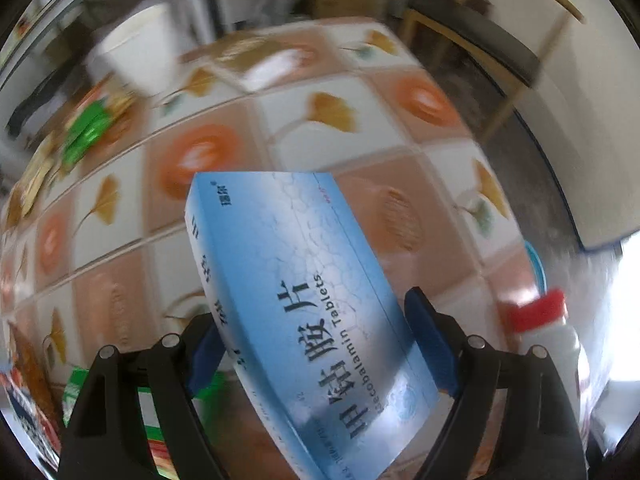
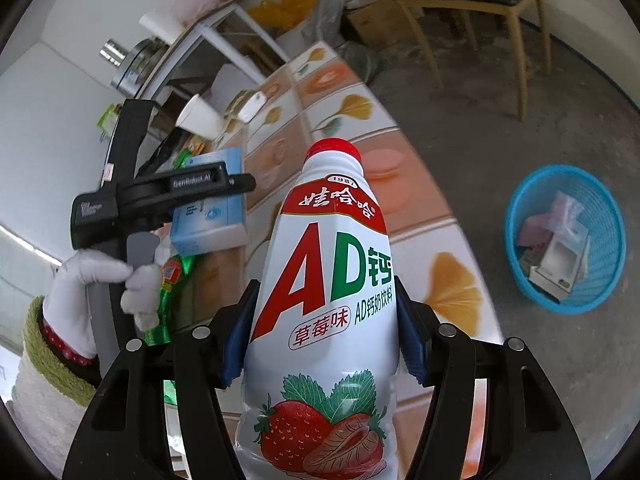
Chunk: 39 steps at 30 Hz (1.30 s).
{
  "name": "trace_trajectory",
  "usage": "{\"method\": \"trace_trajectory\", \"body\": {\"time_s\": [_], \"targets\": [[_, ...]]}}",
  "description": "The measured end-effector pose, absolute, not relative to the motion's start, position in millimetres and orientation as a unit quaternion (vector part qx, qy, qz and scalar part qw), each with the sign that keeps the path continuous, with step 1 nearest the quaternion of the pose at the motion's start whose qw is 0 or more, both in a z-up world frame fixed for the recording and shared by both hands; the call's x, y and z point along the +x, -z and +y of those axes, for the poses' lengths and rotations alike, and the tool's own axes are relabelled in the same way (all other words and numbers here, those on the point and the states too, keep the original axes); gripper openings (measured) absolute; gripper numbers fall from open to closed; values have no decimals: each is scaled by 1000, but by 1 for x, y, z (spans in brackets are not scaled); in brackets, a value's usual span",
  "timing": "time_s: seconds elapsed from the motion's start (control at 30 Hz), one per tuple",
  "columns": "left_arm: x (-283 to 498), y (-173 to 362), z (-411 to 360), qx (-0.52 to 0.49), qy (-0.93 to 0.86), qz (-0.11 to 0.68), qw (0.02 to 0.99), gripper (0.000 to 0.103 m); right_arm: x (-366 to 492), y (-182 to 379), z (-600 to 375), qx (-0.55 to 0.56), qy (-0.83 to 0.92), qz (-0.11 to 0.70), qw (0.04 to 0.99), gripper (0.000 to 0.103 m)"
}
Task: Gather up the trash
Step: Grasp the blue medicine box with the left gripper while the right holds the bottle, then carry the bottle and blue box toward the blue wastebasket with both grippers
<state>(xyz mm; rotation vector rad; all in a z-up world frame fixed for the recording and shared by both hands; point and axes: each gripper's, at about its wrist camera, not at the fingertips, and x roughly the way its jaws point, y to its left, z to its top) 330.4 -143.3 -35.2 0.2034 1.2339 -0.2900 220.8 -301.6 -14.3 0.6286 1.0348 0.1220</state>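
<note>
Gripping a light-blue cardboard tablet box (image 1: 304, 312) between its blue-padded fingers, the left gripper (image 1: 320, 344) holds it tilted above the table covered with a ginkgo-leaf patterned cloth (image 1: 332, 112). The right gripper (image 2: 320, 332) is clamped on a white plastic drink bottle with a red cap and strawberry label (image 2: 328, 280), held above the same table. A round blue plastic waste basket (image 2: 520, 208) stands on the grey floor beside the table, already containing cartons and paper. A white paper cup (image 2: 200, 116) and green wrappers (image 1: 88, 132) remain on the table's far side.
</note>
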Motion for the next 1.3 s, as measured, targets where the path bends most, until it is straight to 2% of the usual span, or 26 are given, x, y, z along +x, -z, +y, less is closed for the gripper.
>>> {"method": "trace_trajectory", "body": {"time_s": [0.27,0.63,0.93,1.03,1.3], "targets": [[286,33,-166,134,210,542,803,74,210,20,-324,310,-39,485,817,59],[191,38,-149,111,275,573,764,74,198,18,-322,303,-55,490,816,59],[171,16,-118,37,257,550,794,83,190,17,-312,279,-71,499,818,59],[166,8,-106,23,238,539,807,84,189,16,-313,278,-72,501,817,59],[163,21,-108,47,203,548,810,86,189,17,-313,280,-73,501,815,59]]}}
